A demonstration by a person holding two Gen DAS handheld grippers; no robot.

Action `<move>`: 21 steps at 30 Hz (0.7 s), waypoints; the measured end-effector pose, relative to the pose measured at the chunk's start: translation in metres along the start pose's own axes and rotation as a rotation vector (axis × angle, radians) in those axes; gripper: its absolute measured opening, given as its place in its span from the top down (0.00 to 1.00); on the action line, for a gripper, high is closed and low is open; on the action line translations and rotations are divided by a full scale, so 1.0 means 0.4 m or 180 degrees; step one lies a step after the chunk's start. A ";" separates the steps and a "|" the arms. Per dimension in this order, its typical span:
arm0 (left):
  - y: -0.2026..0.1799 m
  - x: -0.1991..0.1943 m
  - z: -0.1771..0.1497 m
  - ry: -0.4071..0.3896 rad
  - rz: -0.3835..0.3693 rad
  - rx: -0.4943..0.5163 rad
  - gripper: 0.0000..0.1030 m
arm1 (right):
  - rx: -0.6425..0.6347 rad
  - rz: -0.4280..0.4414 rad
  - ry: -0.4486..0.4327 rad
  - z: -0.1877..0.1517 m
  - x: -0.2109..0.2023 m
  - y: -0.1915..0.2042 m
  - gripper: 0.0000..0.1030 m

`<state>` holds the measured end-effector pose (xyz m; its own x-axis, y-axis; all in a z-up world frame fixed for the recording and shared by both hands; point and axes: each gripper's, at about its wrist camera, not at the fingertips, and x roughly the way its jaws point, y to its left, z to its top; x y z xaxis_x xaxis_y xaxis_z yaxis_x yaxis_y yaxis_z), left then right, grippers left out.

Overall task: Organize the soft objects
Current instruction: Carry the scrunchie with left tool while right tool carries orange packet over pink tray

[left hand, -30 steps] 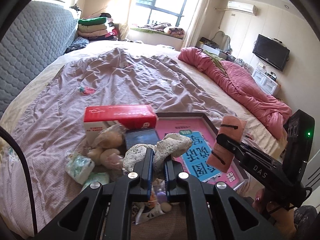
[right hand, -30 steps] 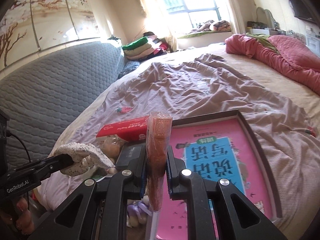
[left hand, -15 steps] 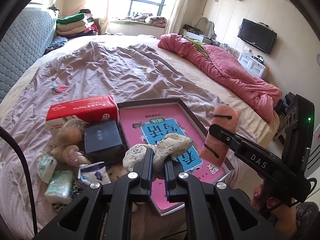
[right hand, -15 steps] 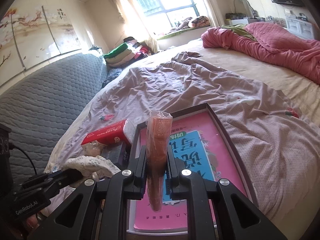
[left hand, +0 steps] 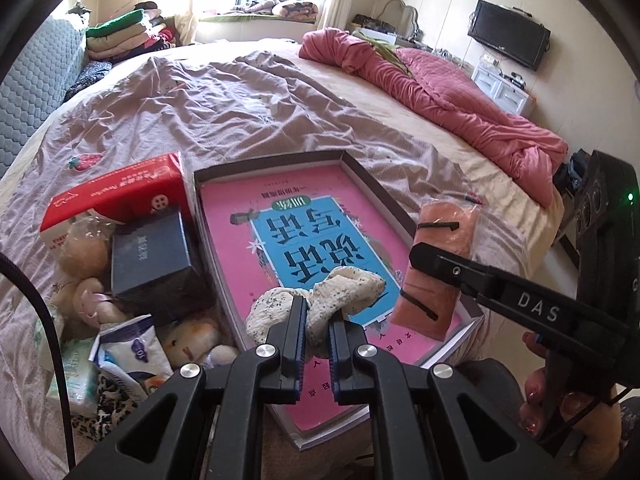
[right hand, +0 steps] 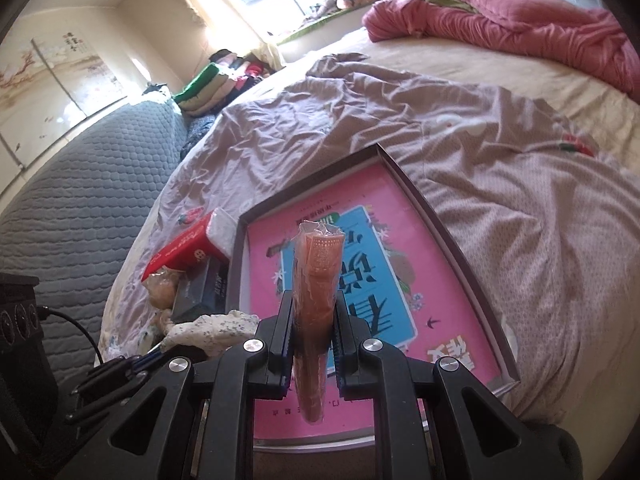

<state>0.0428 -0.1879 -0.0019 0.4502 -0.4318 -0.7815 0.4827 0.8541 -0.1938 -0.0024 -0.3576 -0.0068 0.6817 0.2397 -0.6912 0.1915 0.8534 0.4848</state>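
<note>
Right now your left hand-held gripper (left hand: 317, 330) is clamped tight on a speckled white soft cloth (left hand: 320, 300), which bunches up between and above the two fingers. Your right hand-held gripper (right hand: 312, 330) is likewise closed hard on a flat orange packet in clear wrap (right hand: 316, 292), held edge-on and upright so its ends stick out above and below the pads. In the left wrist view that same packet (left hand: 440, 264) hangs at the right, over the near right corner of the shallow box (left hand: 372, 176), and your hand (left hand: 560, 396) shows at the lower right, on the handle.

Both held things hover above the near end of the box, which lies on the bed (left hand: 240, 92) with a pink and blue book (left hand: 304, 236) inside it (the print reads upside down from your side).

Just left of the box sits a heap: a red tissue pack (left hand: 116, 196), a dark blue box (left hand: 150, 256), plush toys (left hand: 84, 252) and small soft packs (left hand: 76, 372). A pink quilt (left hand: 440, 92) is piled at the far right of the bed.
</note>
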 end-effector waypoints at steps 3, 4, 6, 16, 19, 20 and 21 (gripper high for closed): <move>-0.006 0.030 -0.006 0.0096 -0.0017 0.0016 0.91 | 0.0024 -0.0075 0.0062 -0.001 0.012 -0.015 0.84; -0.010 0.039 -0.008 0.0122 -0.0010 0.0028 0.91 | 0.0037 -0.0114 0.0092 -0.003 0.018 -0.020 0.84; -0.019 0.055 -0.013 0.0177 -0.0024 0.0051 0.91 | 0.0058 -0.0213 0.0173 -0.009 0.030 -0.029 0.84; -0.039 0.099 -0.040 0.0293 -0.0027 0.0145 0.91 | 0.0118 -0.0340 0.0348 -0.023 0.065 -0.058 0.83; -0.041 0.109 -0.050 0.0367 -0.0068 0.0148 0.91 | 0.0148 -0.0437 0.0375 -0.024 0.070 -0.067 0.82; -0.042 0.111 -0.054 0.0381 -0.0083 0.0151 0.91 | 0.0154 -0.0448 0.0380 -0.023 0.071 -0.070 0.82; -0.044 0.111 -0.057 0.0384 -0.0087 0.0161 0.91 | 0.0161 -0.0475 0.0396 -0.024 0.074 -0.074 0.82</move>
<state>0.0373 -0.2155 -0.0467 0.3442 -0.4141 -0.8426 0.5322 0.8254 -0.1882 0.0053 -0.3714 -0.0465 0.5512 0.1703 -0.8168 0.3214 0.8601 0.3962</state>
